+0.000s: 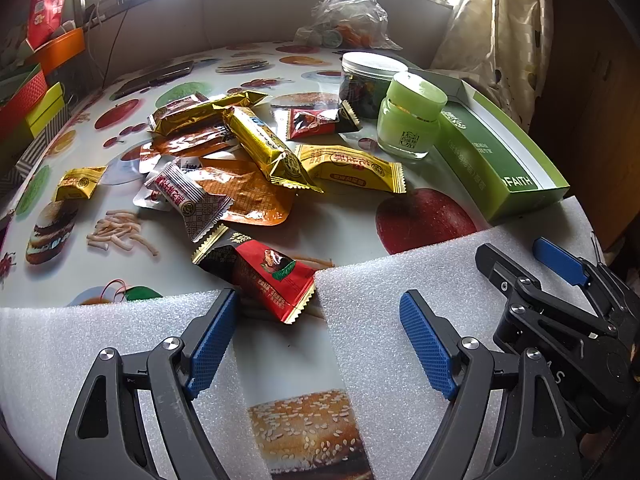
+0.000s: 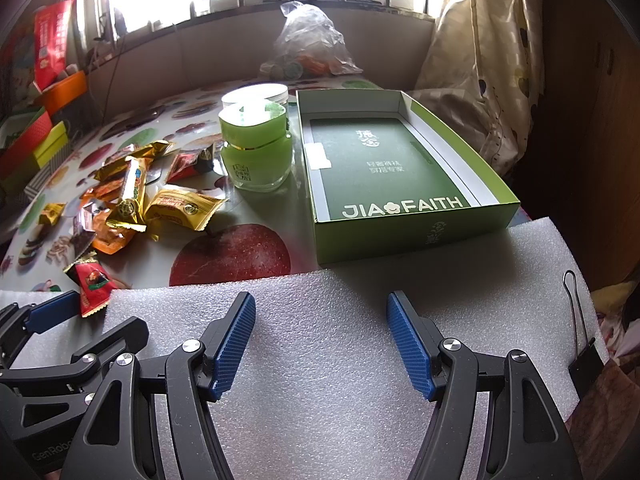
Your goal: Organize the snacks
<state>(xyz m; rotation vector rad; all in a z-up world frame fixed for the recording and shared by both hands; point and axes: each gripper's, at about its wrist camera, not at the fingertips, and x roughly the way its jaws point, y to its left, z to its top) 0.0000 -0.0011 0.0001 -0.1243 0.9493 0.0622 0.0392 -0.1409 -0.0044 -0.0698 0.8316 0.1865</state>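
A heap of wrapped snacks [image 1: 240, 148] lies on the fruit-print table: gold, orange, white and red packets. A red packet [image 1: 268, 272] lies nearest, just ahead of my left gripper [image 1: 316, 308], which is open and empty over white foam. The heap also shows in the right wrist view [image 2: 128, 196]. An open green box [image 2: 400, 176] marked JIA FAITH stands ahead of my right gripper [image 2: 320, 308], which is open and empty above the foam sheet [image 2: 340, 360]. The right gripper also shows in the left wrist view [image 1: 524, 260].
A green glass jar [image 1: 408, 120] and a clear lidded jar [image 1: 368, 76] stand between the heap and the box. A plastic bag [image 1: 348, 12] sits at the table's back. Coloured boxes [image 1: 36, 92] line the left edge. A binder clip [image 2: 580, 340] lies at the foam's right.
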